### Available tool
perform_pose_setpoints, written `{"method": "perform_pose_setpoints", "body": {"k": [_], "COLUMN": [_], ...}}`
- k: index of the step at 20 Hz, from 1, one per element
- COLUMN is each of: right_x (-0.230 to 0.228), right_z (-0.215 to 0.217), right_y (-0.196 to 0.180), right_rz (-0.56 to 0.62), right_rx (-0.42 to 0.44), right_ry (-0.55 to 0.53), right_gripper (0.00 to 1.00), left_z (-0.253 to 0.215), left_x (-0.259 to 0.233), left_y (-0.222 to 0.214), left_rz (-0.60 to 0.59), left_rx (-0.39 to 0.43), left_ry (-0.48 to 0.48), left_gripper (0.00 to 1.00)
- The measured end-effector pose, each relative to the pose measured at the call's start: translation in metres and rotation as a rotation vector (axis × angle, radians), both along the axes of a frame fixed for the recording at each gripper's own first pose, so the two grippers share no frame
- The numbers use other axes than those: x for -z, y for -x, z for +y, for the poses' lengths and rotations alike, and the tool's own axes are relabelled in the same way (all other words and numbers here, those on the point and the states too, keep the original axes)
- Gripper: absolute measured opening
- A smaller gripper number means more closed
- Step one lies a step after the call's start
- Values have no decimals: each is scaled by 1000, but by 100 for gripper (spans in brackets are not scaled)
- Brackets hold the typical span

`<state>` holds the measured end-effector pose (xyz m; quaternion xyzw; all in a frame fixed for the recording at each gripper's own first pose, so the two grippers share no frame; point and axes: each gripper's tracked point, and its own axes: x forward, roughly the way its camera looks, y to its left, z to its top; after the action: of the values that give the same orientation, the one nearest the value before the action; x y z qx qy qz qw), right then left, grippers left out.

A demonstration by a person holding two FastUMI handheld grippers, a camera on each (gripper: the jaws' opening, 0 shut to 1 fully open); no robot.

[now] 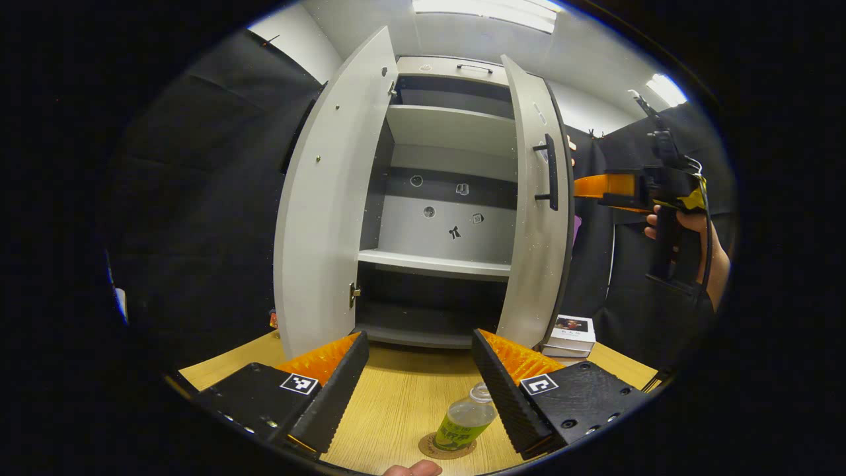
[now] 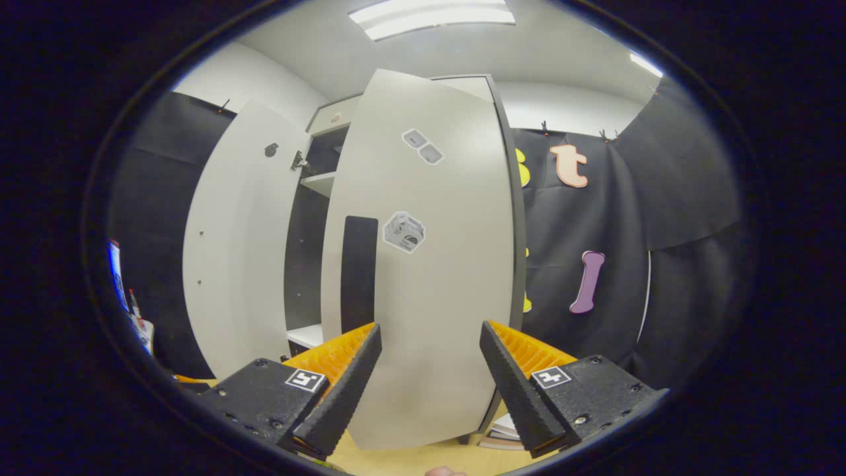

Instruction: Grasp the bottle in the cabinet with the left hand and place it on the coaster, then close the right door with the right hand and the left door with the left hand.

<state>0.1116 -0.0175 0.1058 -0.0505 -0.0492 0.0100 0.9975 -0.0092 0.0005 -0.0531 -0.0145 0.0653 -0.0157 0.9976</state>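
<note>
A clear bottle (image 1: 468, 420) with a green label stands on a round cork coaster (image 1: 437, 453) on the wooden table, close to the inner side of my left gripper's right finger. My left gripper (image 1: 420, 337) is open and no finger presses the bottle. The grey cabinet's left door (image 1: 330, 211) and right door (image 1: 535, 251) both stand open. In the left gripper view, a hand holds my right gripper (image 1: 591, 188) just beyond the right door's outer edge. In the right gripper view, that gripper (image 2: 429, 327) is open, close in front of the right door (image 2: 429, 264).
The right door carries a black bar handle (image 1: 550, 172). A small stack of books (image 1: 572, 334) lies on the table (image 1: 403, 396) right of the cabinet and also appears as books (image 2: 505, 426) under the door's lower corner. Black cloth walls close in both sides.
</note>
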Motion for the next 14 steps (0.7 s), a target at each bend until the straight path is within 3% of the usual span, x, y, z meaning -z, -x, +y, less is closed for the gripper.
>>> {"method": "perform_pose_setpoints", "body": {"k": [5,6,7,9,10,13,14], "right_x": [59,73,86,108,118,137,140], "right_z": [-26,-30,-33,-35,-35,-12,-8], "right_y": [51,59,67,84,91,103,103], "right_rz": [-29,-1,25,61,79,135,145], "right_rx": [135,155,168,175,176,110,97], "right_ry": [-22,-11,-4,-2,-13,-36,-19], "right_gripper": [98,98,99,94,99,94,99], "left_z": [9,10,11,16,18,43,60], "left_x": [-12,-12,-13,-17,-19,-31,-43], "left_y": [2,1,0,-2,-3,1,2], "left_rz": [5,13,16,5,4,22,4], "left_rx": [-19,-18,-20,-39,-53,-126,-162], "left_ry": [9,12,19,37,48,77,75], "left_gripper": [95,90,95,95,95,95,95]}}
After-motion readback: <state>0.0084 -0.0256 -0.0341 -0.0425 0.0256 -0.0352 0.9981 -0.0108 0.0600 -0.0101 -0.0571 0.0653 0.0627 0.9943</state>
